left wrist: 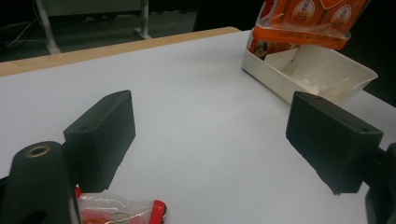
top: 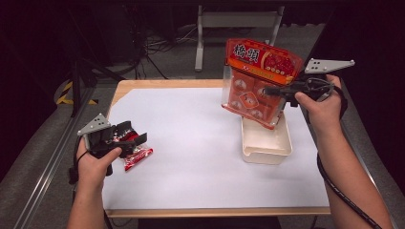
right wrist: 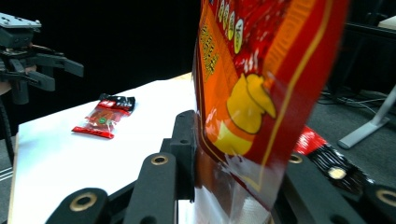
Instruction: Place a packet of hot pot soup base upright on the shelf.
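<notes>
A large orange-red snack bag [top: 255,78] hangs upright over the white tray [top: 267,152] at the table's right. My right gripper [top: 276,91] is shut on the bag's right edge. In the right gripper view the bag [right wrist: 266,79] stands pinched between the two black jaws of my right gripper [right wrist: 233,172]. At the left, my left gripper [top: 130,137] stands open just above a small red packet [top: 138,156] that lies on the white sheet. In the left gripper view my left gripper [left wrist: 210,135] has its jaws wide apart with nothing between them, and the packet [left wrist: 121,212] lies below the left jaw.
A white sheet [top: 191,143] covers most of the wooden table [top: 143,84]. The tray [left wrist: 327,74] holds a bit of clear wrapping. The right gripper view also shows the small packet [right wrist: 105,116] and my left gripper [right wrist: 63,74] farther off. Metal stand legs [top: 200,43] and cables lie beyond the table.
</notes>
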The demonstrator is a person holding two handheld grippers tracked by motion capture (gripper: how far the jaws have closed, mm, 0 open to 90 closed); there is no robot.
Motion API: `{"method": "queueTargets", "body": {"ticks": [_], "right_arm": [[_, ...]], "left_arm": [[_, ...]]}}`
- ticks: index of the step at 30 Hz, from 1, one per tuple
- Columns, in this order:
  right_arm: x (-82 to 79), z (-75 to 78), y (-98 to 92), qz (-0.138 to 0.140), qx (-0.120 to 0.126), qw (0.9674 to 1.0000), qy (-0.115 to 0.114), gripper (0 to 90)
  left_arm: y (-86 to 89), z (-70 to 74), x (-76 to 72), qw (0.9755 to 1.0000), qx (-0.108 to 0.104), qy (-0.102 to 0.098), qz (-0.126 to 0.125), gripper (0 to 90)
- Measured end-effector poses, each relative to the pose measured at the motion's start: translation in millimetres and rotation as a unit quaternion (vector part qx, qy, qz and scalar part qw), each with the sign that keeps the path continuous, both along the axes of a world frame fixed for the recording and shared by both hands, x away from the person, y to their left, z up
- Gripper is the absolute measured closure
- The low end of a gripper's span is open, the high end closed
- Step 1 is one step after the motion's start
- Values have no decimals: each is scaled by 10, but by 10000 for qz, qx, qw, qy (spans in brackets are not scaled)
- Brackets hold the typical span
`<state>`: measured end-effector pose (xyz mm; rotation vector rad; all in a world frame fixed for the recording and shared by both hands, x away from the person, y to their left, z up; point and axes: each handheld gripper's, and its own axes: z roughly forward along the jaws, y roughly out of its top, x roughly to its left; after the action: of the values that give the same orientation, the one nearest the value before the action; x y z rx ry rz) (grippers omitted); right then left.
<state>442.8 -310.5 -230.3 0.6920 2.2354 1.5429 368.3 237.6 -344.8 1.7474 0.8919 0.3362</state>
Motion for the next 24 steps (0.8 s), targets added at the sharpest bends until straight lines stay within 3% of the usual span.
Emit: {"method": "queueTargets", "body": {"ticks": [15, 24], "right_arm": [[43, -73, -176, -234, -23, 9997, -42, 705], [18, -262, -246, -487, -4, 9988, -16, 705]], "left_arm": [[-11, -24, 13, 10000, -1, 59, -10, 161], [-24, -41, 26, 9999, 26, 113, -67, 160]]}}
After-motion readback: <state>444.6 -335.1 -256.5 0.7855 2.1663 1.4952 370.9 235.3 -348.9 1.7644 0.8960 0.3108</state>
